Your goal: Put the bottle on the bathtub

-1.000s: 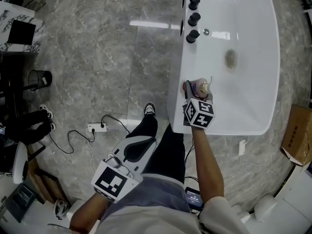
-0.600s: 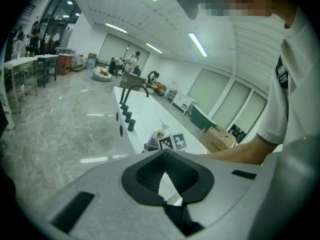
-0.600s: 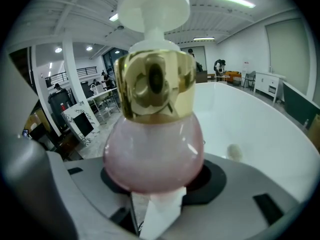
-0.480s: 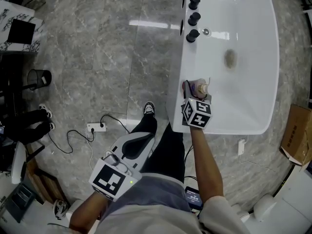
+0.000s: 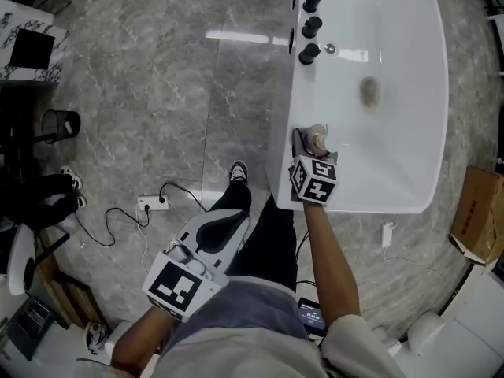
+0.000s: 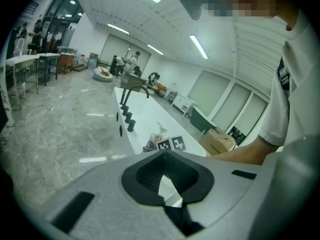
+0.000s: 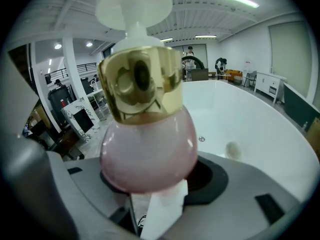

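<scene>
A pink round bottle [image 5: 316, 140] with a gold collar and white pump stands upright in my right gripper [image 5: 312, 146], over the near-left rim of the white bathtub [image 5: 282, 172]. In the right gripper view the bottle [image 7: 148, 144] fills the middle, and the right gripper [image 7: 152, 181] is shut on its lower body. Behind it lies the bathtub's basin [image 7: 260, 134]. My left gripper [image 5: 224, 228] hangs low by the person's lap, shut with nothing in it. In the left gripper view its jaws meet at the tip of the left gripper [image 6: 165, 153].
Several black tap knobs [image 5: 309, 28] line the tub's far-left rim, and a drain [image 5: 370, 93] sits in the basin. On the marble floor are a power strip [image 5: 150, 205] with cable, a black bin [image 5: 63, 123] and a cardboard box [image 5: 476, 219].
The right gripper with the bottle has shifted slightly left along the tub's rim. The left gripper has barely moved.
</scene>
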The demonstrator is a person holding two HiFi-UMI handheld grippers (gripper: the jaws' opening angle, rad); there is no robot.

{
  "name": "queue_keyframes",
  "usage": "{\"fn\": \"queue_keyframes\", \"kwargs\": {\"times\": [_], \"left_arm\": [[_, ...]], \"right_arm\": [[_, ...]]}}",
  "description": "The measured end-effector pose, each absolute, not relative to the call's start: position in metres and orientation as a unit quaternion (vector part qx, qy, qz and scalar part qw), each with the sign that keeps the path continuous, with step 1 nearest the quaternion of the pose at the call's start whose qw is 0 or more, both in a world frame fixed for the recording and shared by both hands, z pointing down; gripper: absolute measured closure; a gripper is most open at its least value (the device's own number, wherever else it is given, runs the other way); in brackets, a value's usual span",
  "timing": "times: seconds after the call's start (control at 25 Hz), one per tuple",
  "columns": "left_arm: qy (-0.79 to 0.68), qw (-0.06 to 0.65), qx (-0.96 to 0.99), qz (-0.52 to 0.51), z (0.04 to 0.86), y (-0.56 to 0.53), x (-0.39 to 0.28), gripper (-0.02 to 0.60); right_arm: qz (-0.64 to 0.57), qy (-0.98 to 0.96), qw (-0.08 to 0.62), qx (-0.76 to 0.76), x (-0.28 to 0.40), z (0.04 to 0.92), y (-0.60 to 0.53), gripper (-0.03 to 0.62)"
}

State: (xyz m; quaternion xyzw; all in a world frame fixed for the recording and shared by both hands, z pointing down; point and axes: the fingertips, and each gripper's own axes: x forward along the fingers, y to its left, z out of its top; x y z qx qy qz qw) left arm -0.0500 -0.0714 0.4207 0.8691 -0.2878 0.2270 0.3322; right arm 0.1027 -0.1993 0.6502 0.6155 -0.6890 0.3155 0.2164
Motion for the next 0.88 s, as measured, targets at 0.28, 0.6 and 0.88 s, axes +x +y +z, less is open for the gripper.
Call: {"fn": "queue_keyframes", "kwargs": {"times": [0.28,0.6,0.88], "left_arm": [[-0.285,0.332,0.871,0.222,0.421,-0.075,-0.049,0.571],[-0.287,0.333,0.871,0.221,0.42,-0.076,-0.055,0.571],[-0.287,0.331,0.872,0.218,0.418,-0.076,-0.056,0.571]], "right_arm": [[0.318,-0.694,0.231,0.604,0.097,0.654,-0.192,0.37],[0.322,-0.69,0.237,0.604,0.095,0.656,-0.188,0.367],[0.323,-0.689,0.236,0.605,0.096,0.649,-0.183,0.365]]}}
